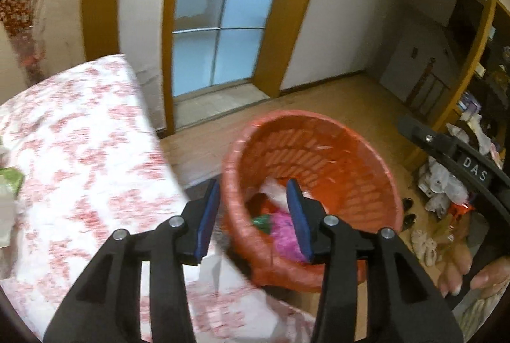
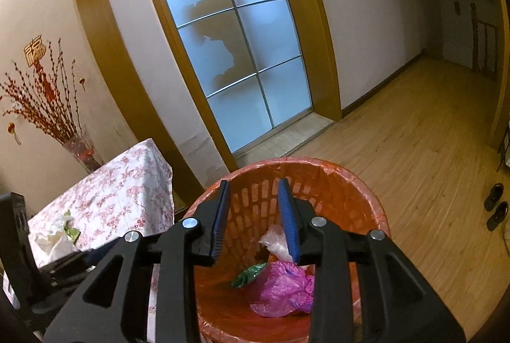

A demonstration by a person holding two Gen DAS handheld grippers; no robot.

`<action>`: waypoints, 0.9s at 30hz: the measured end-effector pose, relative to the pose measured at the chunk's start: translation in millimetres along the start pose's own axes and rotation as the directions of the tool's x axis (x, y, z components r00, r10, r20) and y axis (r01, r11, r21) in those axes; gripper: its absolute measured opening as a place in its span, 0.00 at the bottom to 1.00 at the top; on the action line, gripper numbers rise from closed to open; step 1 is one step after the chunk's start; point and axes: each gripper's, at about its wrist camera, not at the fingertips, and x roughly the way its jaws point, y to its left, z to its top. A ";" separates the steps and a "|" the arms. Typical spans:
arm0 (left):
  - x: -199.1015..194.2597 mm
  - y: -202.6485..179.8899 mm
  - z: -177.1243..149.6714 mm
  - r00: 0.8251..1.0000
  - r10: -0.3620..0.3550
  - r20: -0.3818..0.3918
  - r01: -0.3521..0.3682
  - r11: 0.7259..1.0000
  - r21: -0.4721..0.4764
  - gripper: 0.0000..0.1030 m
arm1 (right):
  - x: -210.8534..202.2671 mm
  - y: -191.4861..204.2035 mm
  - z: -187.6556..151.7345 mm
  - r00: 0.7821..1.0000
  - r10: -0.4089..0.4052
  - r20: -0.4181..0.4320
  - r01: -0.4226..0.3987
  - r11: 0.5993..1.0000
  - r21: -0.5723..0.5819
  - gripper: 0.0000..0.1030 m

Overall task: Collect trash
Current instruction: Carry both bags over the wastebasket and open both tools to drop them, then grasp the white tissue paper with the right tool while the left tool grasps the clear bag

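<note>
An orange slatted trash basket with a red liner stands on the wood floor beside the table; it also shows in the right wrist view. Inside lie a pink plastic bag, a green wrapper and a clear plastic piece. My left gripper is open and empty over the basket's near rim. My right gripper is open and empty above the basket's mouth. Crumpled white tissue and a green scrap lie on the floral tablecloth.
A frosted glass door in a wooden frame stands behind the basket. A vase of red branches stands behind the table. Black shoes sit on the floor at right. Cluttered bags and a shelf fill the right side.
</note>
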 end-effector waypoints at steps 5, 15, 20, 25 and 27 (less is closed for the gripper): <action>-31.7 34.2 -9.8 0.993 0.109 0.054 -0.110 0.994 0.000 0.49 | 0.0 29.7 -5.2 1.000 0.030 -0.011 -0.030 0.997 -0.064 0.37; -112.4 136.4 -44.0 0.942 0.316 0.109 -0.296 0.940 -0.170 0.51 | 15.8 142.5 -37.9 0.969 0.207 -0.137 -0.234 0.947 -0.220 0.37; -151.8 193.9 -66.8 0.899 0.426 0.104 -0.389 0.884 -0.259 0.51 | 23.7 211.2 -57.3 0.926 0.308 -0.220 -0.362 0.892 -0.272 0.42; -185.7 252.1 -88.9 0.865 0.495 0.081 -0.438 0.824 -0.359 0.51 | 35.5 279.6 -78.3 0.870 0.381 -0.312 -0.468 0.837 -0.284 0.44; -195.0 270.3 -95.4 0.856 0.513 0.072 -0.449 0.804 -0.388 0.51 | 42.3 306.6 -86.5 0.857 0.387 -0.340 -0.488 0.823 -0.292 0.48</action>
